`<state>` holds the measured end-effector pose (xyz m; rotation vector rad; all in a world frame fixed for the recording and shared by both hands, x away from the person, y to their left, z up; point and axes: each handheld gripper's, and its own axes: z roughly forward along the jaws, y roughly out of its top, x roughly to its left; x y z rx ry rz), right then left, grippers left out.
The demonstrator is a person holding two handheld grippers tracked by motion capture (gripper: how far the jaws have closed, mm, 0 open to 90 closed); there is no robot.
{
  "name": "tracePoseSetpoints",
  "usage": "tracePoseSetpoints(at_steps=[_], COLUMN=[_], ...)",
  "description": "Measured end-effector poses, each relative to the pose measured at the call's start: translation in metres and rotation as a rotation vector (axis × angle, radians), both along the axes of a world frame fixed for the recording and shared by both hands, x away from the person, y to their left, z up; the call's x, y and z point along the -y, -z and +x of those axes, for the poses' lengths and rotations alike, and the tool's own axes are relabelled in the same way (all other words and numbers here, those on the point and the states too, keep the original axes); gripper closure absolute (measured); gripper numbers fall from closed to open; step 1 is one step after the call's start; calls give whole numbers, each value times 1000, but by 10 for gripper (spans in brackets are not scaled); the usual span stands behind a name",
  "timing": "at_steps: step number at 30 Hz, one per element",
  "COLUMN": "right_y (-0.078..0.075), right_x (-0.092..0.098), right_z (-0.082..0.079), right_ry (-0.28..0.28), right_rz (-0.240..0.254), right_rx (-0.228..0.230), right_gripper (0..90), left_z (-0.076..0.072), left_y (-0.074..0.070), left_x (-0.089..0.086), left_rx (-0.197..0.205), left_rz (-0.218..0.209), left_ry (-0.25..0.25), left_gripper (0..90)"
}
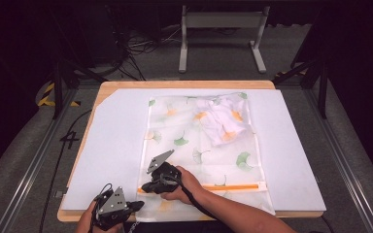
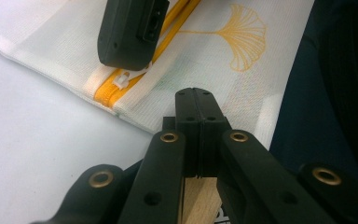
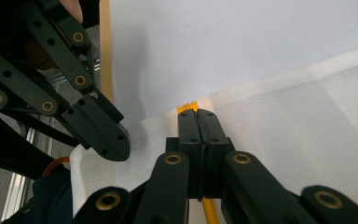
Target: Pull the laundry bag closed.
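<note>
1. We've got a see-through mesh laundry bag (image 1: pixel 201 145) with a ginkgo leaf print lying flat on a white sheet (image 1: pixel 111 145) on the wooden surface (image 1: pixel 184 84). A white garment (image 1: pixel 222 120) sits bunched inside it, up at the far right corner.
2. The orange zipper (image 1: pixel 230 186) runs across the bag's near end. Its left end is hidden under the right tool in the high view.
3. Right tool (image 3: pixel 198 122): jaws pressed together, with the zipper line running straight under them in its own view. The left tool's view shows its tip right on the small white zipper pull (image 2: pixel 122 80), but whether the pull is actually pinched we can't make out.
4. Left tool (image 2: pixel 196 100): jaws fully together, sitting over the bag's near left corner. Can't tell whether fabric is caught between them or they just hover there.
5. Both hands are cut off at the bottom edge of the high view, and the bag's near hem disappears behind the right forearm.
</note>
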<state>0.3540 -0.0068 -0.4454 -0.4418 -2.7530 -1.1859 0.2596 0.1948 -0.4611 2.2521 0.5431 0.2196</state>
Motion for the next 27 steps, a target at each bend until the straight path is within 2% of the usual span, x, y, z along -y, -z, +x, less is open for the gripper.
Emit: tracePoseSetpoints(at_steps=[2, 3, 5, 9, 15, 17, 22, 27], right_y=[0, 1, 2, 2, 0, 0, 1, 2], right_x=[0, -1, -2, -6, -8, -6, -6, -7], right_z=[0, -1, -2, -3, -5, -2, -3, -4], right_ry=[-3, -12, -17, -9, 21, 17, 21, 35], right_rz=[13, 8, 2, -14, -45, -39, -37, -18], right_rx=[-16, -29, -30, -21, 31, 11, 21, 8], right_gripper=[872, 821, 801, 830, 900, 900, 899, 887], left_z=[0, 0, 1, 0, 0, 0, 0, 0], left_y=[0, 0, 0, 0, 0, 0, 0, 0], left_x=[0, 0, 0, 0, 0, 0, 0, 1], left_rx=[-1, -1, -2, -4, 0, 1, -2, 1], left_rz=[-3, -3, -4, -4, -1, -1, 1, 5], left_ry=[0, 0, 2, 1, 3, 2, 5, 4], left_gripper=[900, 900, 900, 900, 900, 900, 900, 900])
